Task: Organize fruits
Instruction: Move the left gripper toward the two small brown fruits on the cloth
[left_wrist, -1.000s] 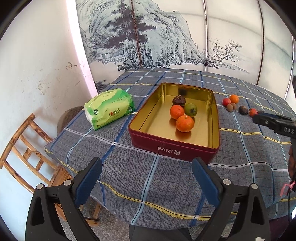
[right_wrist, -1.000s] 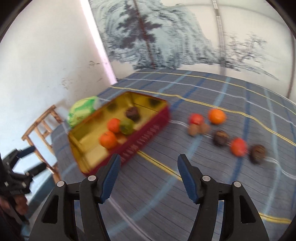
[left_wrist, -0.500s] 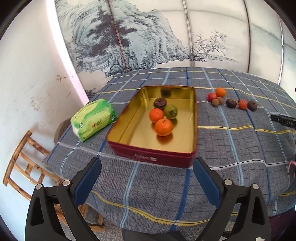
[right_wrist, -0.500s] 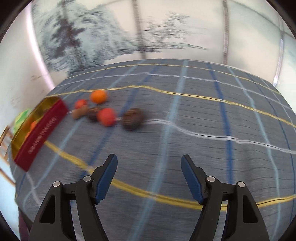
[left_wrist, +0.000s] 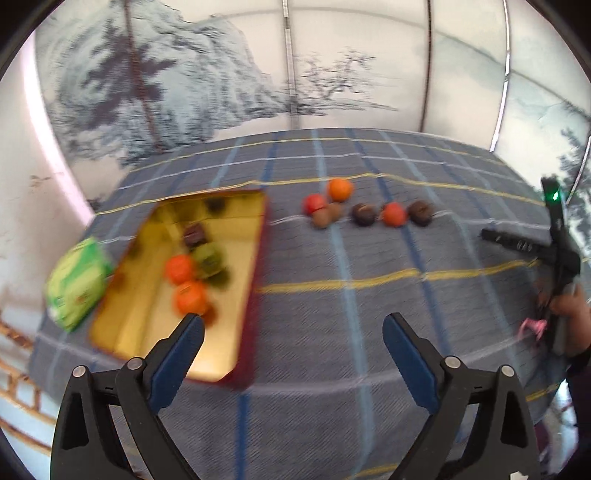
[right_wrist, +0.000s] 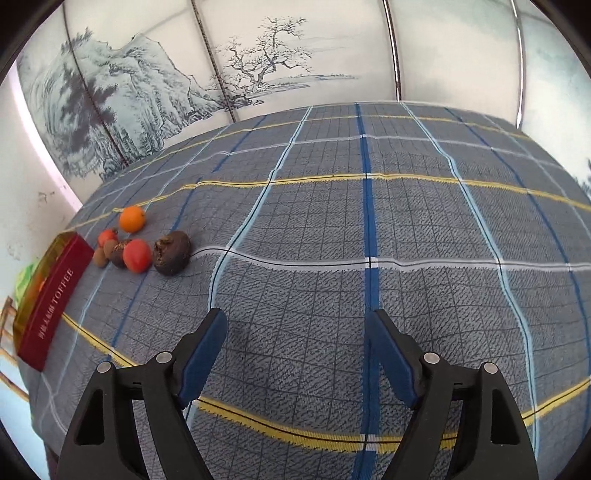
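Observation:
A red tin with a gold inside (left_wrist: 236, 280) sits on the plaid tablecloth at the left, holding two oranges (left_wrist: 190, 295), a green fruit (left_wrist: 208, 256) and a dark fruit (left_wrist: 194, 234). Several loose fruits lie in a row to its right: an orange (left_wrist: 340, 189), red ones (left_wrist: 393, 214) and dark brown ones (left_wrist: 420, 212). In the right wrist view the same cluster (right_wrist: 137, 254) lies far left beside the tin (right_wrist: 51, 295). My left gripper (left_wrist: 293, 332) is open and empty above the near table edge. My right gripper (right_wrist: 297, 328) is open and empty over bare cloth.
A green tissue pack (left_wrist: 75, 286) lies left of the tin. A wooden chair (left_wrist: 14, 369) stands below the table's left edge. A painted folding screen (right_wrist: 258, 62) stands behind the table. The right gripper and the hand holding it show at the left view's right edge (left_wrist: 557, 266).
The left view has swung right and nearer, so the tin sits lower left and the loose fruits nearer centre. The right view has swung further right, pushing the fruits to its left edge.

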